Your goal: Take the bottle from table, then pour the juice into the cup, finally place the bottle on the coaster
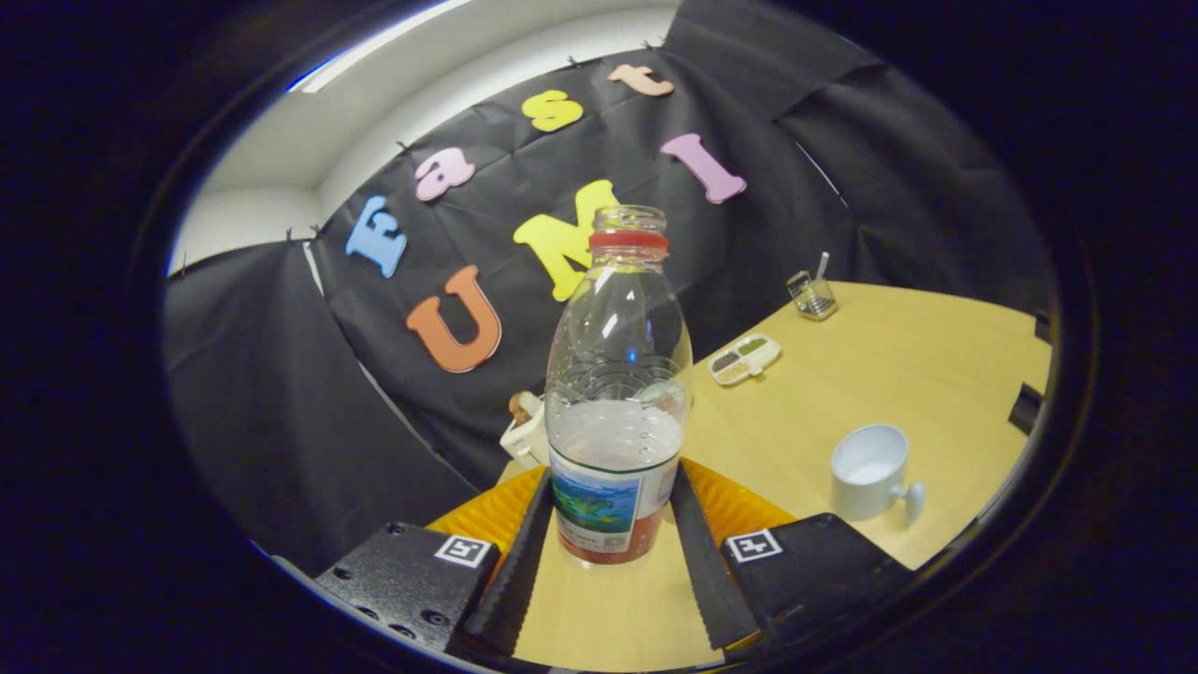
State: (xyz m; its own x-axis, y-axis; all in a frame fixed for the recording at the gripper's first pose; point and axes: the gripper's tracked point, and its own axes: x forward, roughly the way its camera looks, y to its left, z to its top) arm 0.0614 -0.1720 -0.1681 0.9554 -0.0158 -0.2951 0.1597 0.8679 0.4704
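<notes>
My claw [613, 538] pinches the bottle [618, 412] low at its label, both fingers pressing its sides. I judge I should keep it upright, carry it slowly to the cup [870, 473] near the table [898, 365] edge, then tip gently.

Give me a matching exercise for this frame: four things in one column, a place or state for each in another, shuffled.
1 bottle
2 cup
3 coaster
4 divided tray

a orange, behind the fingers
b clamped in the gripper, uncapped
c white, on the table, handle toward the camera
d far side, beyond the bottle

Pairs: 1-b, 2-c, 3-a, 4-d
</notes>
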